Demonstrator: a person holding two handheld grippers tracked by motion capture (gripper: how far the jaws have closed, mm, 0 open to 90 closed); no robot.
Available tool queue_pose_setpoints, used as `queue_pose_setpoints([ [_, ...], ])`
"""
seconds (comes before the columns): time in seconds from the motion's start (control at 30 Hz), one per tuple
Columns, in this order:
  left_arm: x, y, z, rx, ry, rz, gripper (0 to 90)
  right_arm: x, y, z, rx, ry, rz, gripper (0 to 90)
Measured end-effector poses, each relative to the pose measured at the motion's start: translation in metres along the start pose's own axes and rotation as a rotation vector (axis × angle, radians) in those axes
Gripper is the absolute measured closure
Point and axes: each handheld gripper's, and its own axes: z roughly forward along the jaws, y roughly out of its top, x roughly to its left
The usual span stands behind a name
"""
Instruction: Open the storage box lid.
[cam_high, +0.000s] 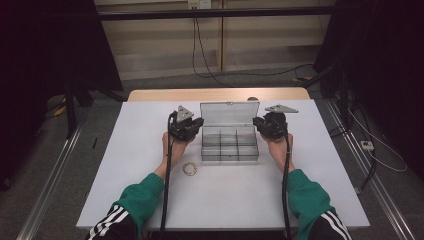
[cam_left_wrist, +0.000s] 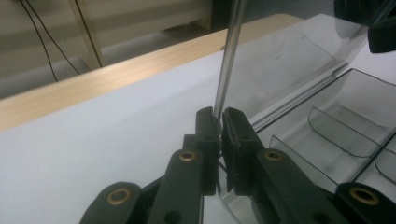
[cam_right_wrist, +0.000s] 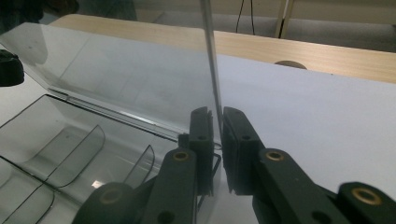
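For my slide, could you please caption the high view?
Both grippers, left and right, clamp the side edges of a clear box's raised lid; a small ring lies nearby.

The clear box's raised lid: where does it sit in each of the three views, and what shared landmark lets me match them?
High view: the lid stands open behind the compartments, centre of the table.
Left gripper view: its side edge rises from between the jaws, the pane spreading right.
Right gripper view: its other side edge rises from between the jaws, the pane spreading left.
Shared landmark: the table's wooden back edge.
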Motion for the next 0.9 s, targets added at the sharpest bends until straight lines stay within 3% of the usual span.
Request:
queue_pose_setpoints([
  [0.2,0.001,-0.001,0.003,0.031,0.038,0.005,84.4,-0.002,0.001,0.008,0.026,-0.018,0.004,83.9],
  [0.3,0.003,-0.001,0.001,0.028,0.032,-0.008,78.7,-0.002,0.000,0.010,0.041,-0.020,0.010,81.3],
  [0.43,0.002,0.002,-0.008,0.034,0.005,-0.025,54.9,-0.002,-0.001,0.004,0.069,-0.002,0.008,72.8],
  [0.5,-0.001,0.003,-0.014,0.050,0.007,0.003,40.5,-0.001,-0.003,-0.001,0.086,0.014,-0.010,68.9],
  [0.57,-0.003,0.002,-0.021,0.060,-0.003,0.025,31.9,0.000,-0.006,-0.006,0.100,0.028,-0.021,62.5],
  [0.7,-0.006,-0.002,-0.035,0.080,-0.020,0.045,20.7,0.000,-0.011,-0.017,0.126,0.063,-0.020,50.8],
  [0.77,-0.007,-0.004,-0.042,0.090,-0.017,0.053,16.0,0.002,-0.014,-0.023,0.138,0.076,-0.042,44.8],
  [0.9,-0.008,-0.005,-0.052,0.098,-0.020,0.048,10.9,0.005,-0.016,-0.035,0.139,0.109,-0.053,31.4],
])
